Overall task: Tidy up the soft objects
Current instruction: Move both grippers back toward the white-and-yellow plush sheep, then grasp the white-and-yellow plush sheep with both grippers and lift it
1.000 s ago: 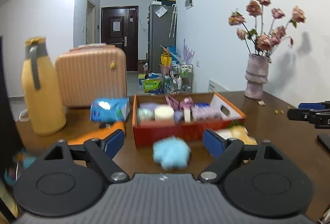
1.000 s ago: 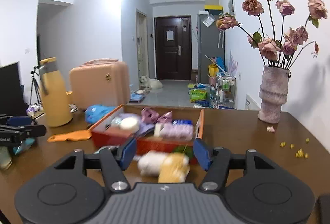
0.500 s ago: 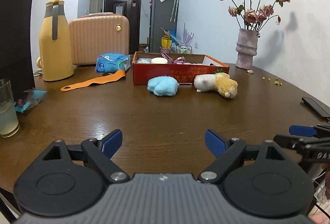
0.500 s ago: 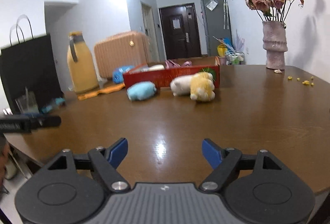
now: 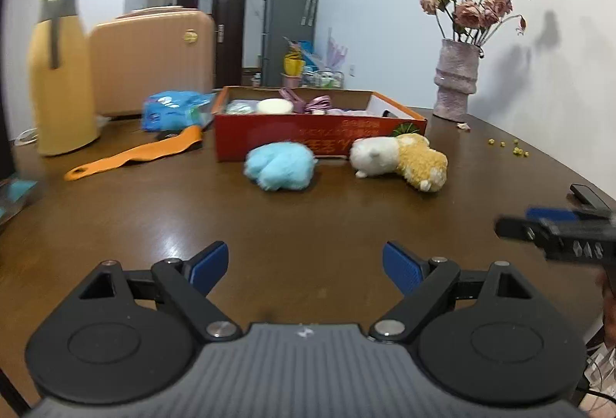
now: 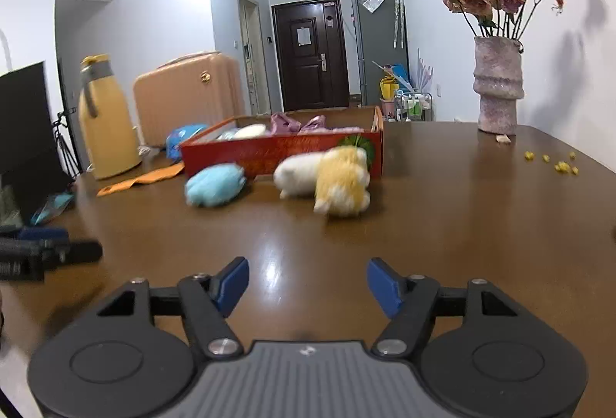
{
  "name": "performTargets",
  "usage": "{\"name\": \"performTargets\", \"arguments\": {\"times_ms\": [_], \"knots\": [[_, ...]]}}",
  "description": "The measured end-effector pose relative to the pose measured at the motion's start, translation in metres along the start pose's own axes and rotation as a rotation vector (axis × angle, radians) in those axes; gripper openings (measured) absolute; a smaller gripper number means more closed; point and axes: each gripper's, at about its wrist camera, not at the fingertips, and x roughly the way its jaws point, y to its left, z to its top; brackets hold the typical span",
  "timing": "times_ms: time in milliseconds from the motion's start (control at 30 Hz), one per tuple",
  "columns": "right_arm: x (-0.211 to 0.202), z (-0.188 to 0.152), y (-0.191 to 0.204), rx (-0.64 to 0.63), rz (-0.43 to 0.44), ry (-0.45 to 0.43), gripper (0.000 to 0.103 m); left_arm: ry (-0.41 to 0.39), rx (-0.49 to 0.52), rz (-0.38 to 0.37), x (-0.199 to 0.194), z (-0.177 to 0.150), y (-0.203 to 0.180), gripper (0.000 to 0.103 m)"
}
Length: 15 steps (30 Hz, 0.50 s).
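Observation:
A fluffy blue soft toy [image 5: 280, 166] [image 6: 215, 184] lies on the brown table in front of a red cardboard box [image 5: 269, 139] [image 6: 281, 152]. A white and yellow plush [image 5: 400, 161] [image 6: 327, 175] lies to its right, by the box's front corner. The box holds several soft items. My left gripper [image 5: 306, 268] is open and empty, over the table short of the blue toy. My right gripper [image 6: 307, 287] is open and empty, short of the plush. Each gripper also shows from the side in the other's view, the right gripper [image 5: 554, 227] and the left gripper [image 6: 46, 252].
A yellow thermos [image 5: 57, 71], a peach suitcase [image 5: 154, 60], a blue packet [image 5: 173, 110] and an orange strap [image 5: 134, 154] stand left of the box. A vase of dried roses [image 5: 456, 83] is at the back right. A black phone [image 5: 589, 194] lies near the right edge.
Both grippers pulled far back from the box a second ago and have since moved forward toward the toys again. The toys and box have not moved.

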Motion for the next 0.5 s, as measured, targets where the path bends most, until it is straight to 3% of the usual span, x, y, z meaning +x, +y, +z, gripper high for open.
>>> {"name": "performTargets", "arguments": {"times_ms": [200, 333, 400, 500], "knots": [[0.085, 0.051, -0.026, 0.066, -0.052, 0.021, 0.059, 0.034, 0.007, -0.020, 0.067, 0.027, -0.003, 0.089], [0.135, 0.060, -0.038, 0.145, -0.050, 0.061, 0.057, 0.053, -0.023, -0.030, 0.094, 0.041, 0.004, 0.089], [0.141, 0.057, -0.023, 0.095, 0.072, 0.120, 0.057, 0.053, -0.040, -0.020, 0.101, 0.047, 0.012, 0.089], [0.123, 0.052, -0.007, 0.083, 0.434, 0.119, 0.051, 0.052, -0.084, 0.017, 0.111, 0.055, 0.028, 0.089]]}}
